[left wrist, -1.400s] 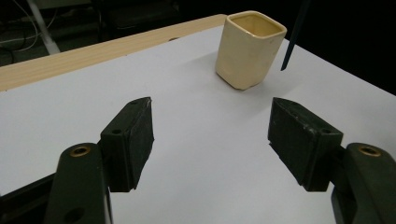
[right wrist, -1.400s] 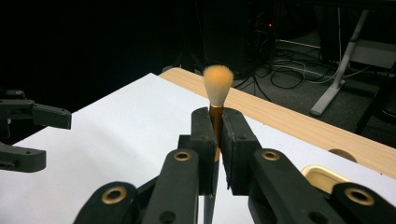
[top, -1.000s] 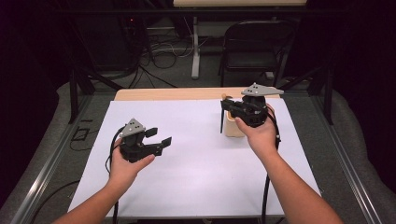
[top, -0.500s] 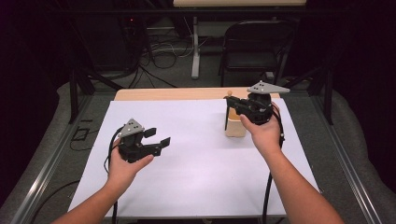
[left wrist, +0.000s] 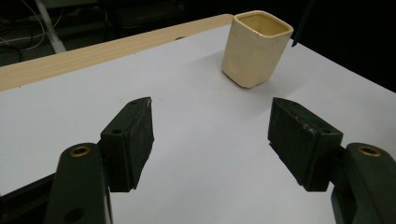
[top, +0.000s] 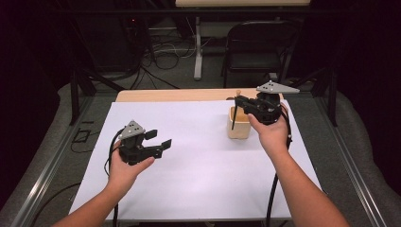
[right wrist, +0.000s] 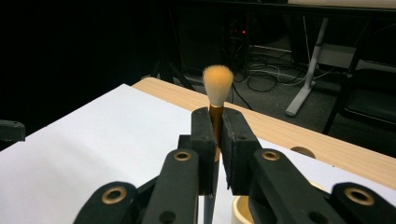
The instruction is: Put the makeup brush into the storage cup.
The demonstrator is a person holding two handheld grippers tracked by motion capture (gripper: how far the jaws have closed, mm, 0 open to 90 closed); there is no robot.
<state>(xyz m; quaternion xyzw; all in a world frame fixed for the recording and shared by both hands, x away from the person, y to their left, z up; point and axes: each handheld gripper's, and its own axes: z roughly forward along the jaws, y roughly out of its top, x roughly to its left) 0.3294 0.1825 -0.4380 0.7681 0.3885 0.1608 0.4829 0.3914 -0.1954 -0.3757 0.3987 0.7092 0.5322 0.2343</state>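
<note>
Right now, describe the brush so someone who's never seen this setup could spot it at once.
Start at the white sheet covering the table, then go to its far right corner, where a cream square cup stands. Just above the cup, the right gripper is shut on the brush: a thin dark handle pointing down, an orange-tan bristle tuft on top.

White sheet bare between grippers; cup sole obstacle, far right.

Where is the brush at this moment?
The brush is clamped upright in the right gripper, bristles up, just above the cream cup on the right of the high view.
</note>
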